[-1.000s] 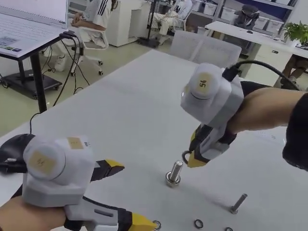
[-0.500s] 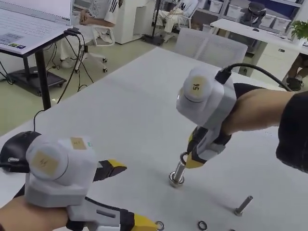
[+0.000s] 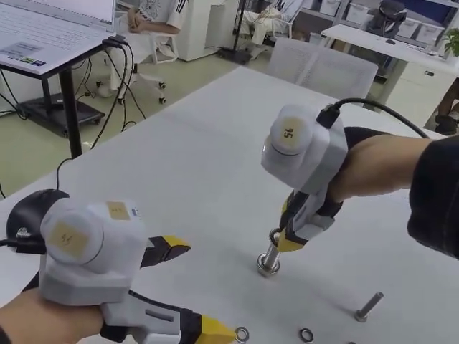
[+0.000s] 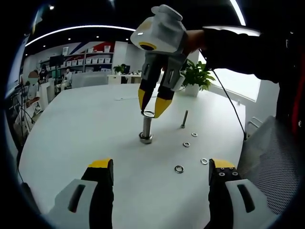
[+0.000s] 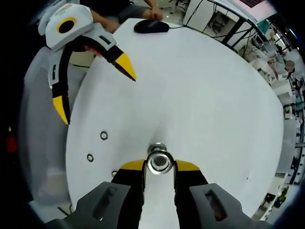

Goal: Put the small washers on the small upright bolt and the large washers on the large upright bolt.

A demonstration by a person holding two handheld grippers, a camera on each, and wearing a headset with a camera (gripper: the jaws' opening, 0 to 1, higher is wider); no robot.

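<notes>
The large upright bolt [image 3: 269, 261] stands mid-table on its wide base. My right gripper [image 3: 281, 240] is shut on a large washer [image 4: 148, 113] that sits right at the bolt's top [image 5: 159, 162], ringing its tip. The small upright bolt [image 3: 369, 306] stands further right [image 4: 184, 119]. Several loose washers lie on the white table, one [image 3: 242, 334] close by my left gripper's lower jaw, another [image 3: 306, 335] beside it, others [image 4: 187, 144] nearer the small bolt. My left gripper [image 3: 193, 290] is open and holds nothing, well short of the bolts [image 4: 161, 167].
A black computer mouse [image 3: 32, 208] with its cable rests at the table's left edge. Beyond the white table [image 3: 215, 143] are a mesh chair [image 3: 323, 68], a laptop desk [image 3: 43, 43] and seated people. Bare tabletop stretches behind the bolts.
My right gripper has moved the washer from beside and above the large bolt to directly over its top. The left gripper has stayed put; the head camera has shifted slightly.
</notes>
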